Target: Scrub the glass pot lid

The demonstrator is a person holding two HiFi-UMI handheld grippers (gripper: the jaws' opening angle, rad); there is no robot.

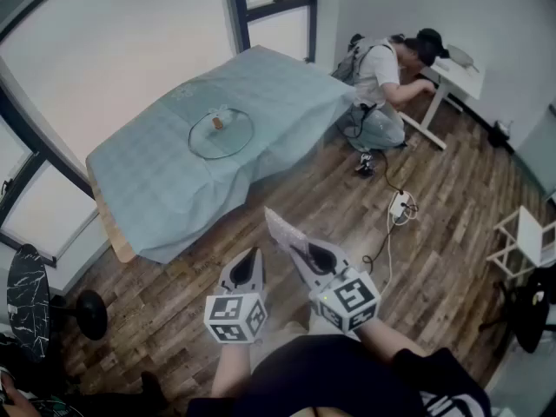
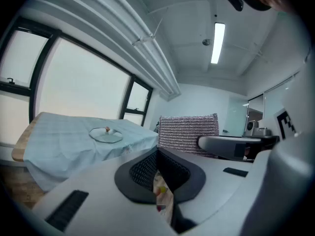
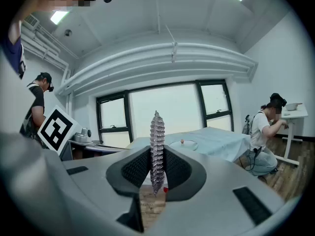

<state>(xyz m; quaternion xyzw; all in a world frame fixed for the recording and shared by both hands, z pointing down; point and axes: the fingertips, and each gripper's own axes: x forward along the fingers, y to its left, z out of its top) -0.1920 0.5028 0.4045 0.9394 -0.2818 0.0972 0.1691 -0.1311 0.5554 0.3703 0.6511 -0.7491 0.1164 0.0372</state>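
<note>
ok so the glass pot lid is lying flat, knob up, about mid-way across the tabletop, which has a pale blue-green sheet draped over it and hanging down the sides. Nothing else on that tabletop that I can make out

My two claws are both well short of the tabletop, hanging over the wooden floor on its near side and pointing roughly toward it. My right claw is clamped on a silvery mesh scrub pad; the pad stands up edge-on between the jaws and pokes out well past the tips. My left claw sits just beside the right one, jaws pressed together with nothing between them. Neither claw is touching the lid or the sheet

Past the tabletop's far right corner there's a person crouched low at a small white desk. A power strip with its cable lies on the floor to the right of the tabletop, and big windows run along the wall behind the tabletop
</note>
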